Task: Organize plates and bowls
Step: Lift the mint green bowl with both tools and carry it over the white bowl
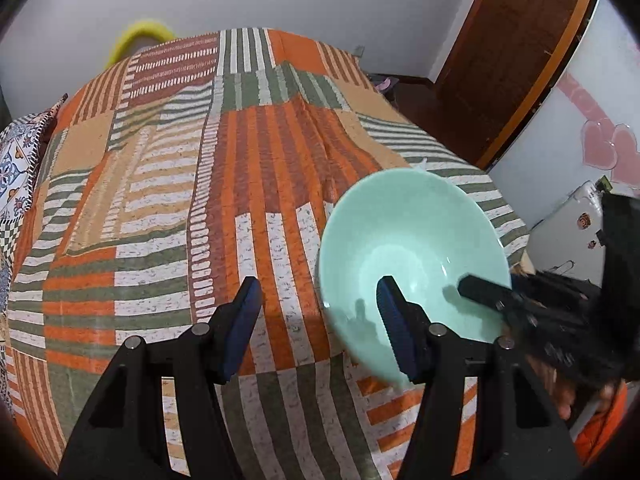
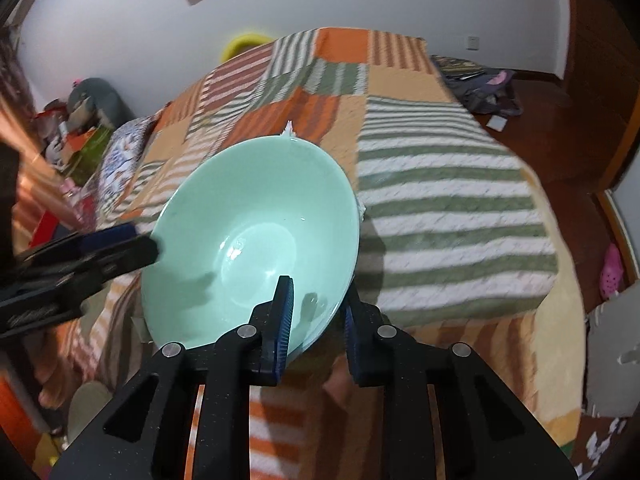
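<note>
A mint-green bowl (image 1: 400, 220) (image 2: 256, 200) is held tilted over a striped quilt. My right gripper (image 2: 316, 292) is shut on its near rim, one blue pad inside the bowl and the other outside. In the left wrist view, a right finger (image 1: 488, 294) reaches into the bowl from the right. My left gripper (image 1: 318, 284) is open at the bowl's left side. The left rim lies between its fingers and neither pad presses on it. Something white peeks out behind the far rim (image 2: 289, 130); I cannot tell what it is.
The orange, green and white quilt (image 1: 200, 200) covers a bed. A patterned pillow (image 1: 20, 152) lies at its left and a yellow ring (image 1: 140, 32) behind it. A wooden door (image 1: 520, 60) stands to the right. Bags (image 2: 480, 84) and a pink shoe (image 2: 612, 268) lie on the floor.
</note>
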Action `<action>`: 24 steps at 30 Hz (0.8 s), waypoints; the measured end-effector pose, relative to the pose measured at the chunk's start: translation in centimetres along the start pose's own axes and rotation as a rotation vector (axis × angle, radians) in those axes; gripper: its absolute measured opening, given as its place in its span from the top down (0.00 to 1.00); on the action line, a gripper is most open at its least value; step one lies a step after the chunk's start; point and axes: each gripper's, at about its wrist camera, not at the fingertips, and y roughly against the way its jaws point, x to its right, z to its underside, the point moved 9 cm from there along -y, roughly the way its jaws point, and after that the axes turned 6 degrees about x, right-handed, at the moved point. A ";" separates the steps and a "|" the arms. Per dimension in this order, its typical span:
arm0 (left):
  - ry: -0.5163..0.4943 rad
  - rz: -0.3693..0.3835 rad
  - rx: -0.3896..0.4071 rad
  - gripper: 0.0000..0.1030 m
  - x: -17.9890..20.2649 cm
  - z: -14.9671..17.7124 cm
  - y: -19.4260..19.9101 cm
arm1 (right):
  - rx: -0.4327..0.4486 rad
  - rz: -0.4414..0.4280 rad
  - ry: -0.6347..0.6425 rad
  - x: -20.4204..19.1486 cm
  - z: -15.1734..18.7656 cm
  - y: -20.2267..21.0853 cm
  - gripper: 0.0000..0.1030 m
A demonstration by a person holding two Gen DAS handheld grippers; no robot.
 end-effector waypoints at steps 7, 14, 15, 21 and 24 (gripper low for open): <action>-0.016 0.037 -0.115 0.89 0.5 2.3 -2.4 | 0.008 -0.035 -0.043 -0.5 0.4 0.1 0.81; 0.007 0.068 -0.119 0.90 0.7 2.5 -1.3 | 0.015 -0.031 -0.081 -0.8 0.4 0.6 0.83; 0.000 0.065 -0.109 0.90 0.8 2.5 -0.8 | 0.019 -0.031 -0.080 -1.0 0.4 0.9 0.83; 0.002 0.068 -0.045 0.90 1.2 2.3 3.0 | 0.068 -0.025 -0.048 -2.7 -0.3 3.5 0.84; 0.020 0.068 0.001 0.90 1.0 2.2 5.9 | 0.094 -0.034 -0.027 -3.9 -0.8 5.1 0.84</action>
